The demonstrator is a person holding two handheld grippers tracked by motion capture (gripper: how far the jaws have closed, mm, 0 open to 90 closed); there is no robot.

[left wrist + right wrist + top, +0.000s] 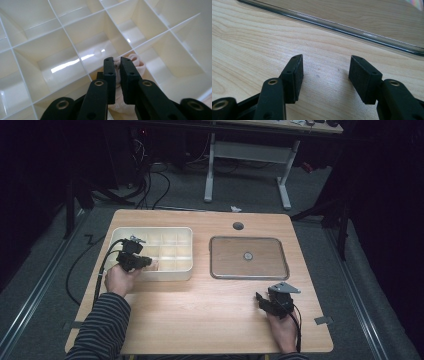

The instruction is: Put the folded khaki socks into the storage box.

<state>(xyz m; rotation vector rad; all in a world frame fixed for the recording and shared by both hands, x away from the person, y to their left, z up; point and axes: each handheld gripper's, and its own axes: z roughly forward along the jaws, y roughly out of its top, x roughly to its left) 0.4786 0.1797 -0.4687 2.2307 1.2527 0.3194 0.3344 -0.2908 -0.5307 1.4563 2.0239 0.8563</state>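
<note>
Black jaws of the left gripper clamp what looks like pale cloth inside the divided box; the right gripper stands apart.

Floor: grey carpet — black cables trail across it
Table: light wood top
Furniture behind: a desk on a white frame
Light: dim room — edges dark
</note>
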